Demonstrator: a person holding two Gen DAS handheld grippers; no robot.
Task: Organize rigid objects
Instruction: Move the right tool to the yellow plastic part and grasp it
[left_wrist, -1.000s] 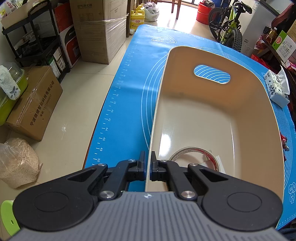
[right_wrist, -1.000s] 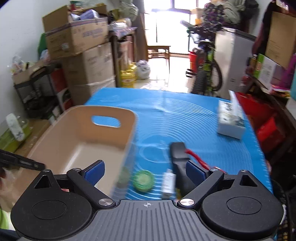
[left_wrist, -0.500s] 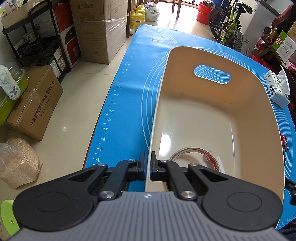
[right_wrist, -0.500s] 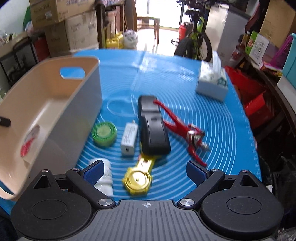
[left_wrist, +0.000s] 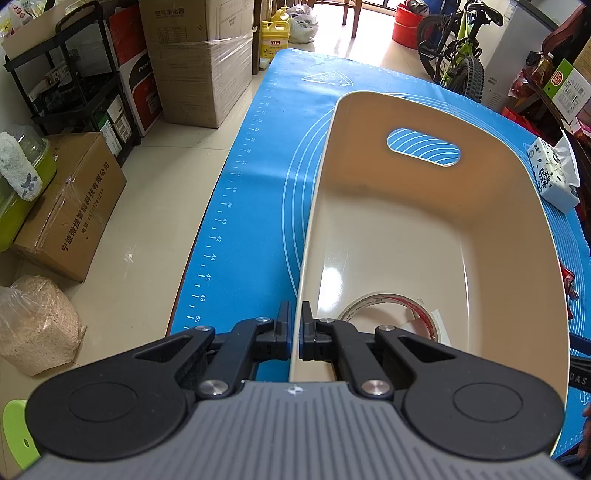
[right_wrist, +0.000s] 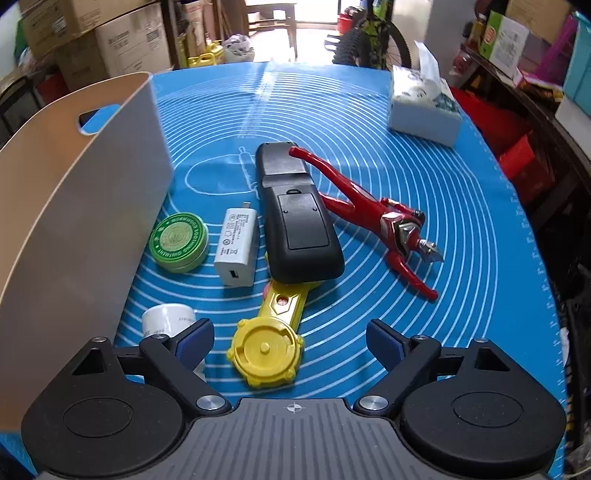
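My left gripper is shut on the near left rim of the beige bin, which holds a roll of clear tape. My right gripper hangs over the blue mat with its jaws wide and closing; the round head of a yellow toy lies between the fingers, untouched. Beyond it lie a black remote, a white charger, a green tin, a red action figure and a white jar by the left finger. The bin's outer wall stands at the left.
A tissue pack sits at the mat's far right. The blue mat ends at the table's left edge, with floor, cardboard boxes and a shelf beyond. A bicycle and clutter stand behind the table.
The right gripper has sunk toward the mat and tilted down, so the loose objects now fill its view, and its jaws have narrowed a little. The left gripper and bin have not moved.
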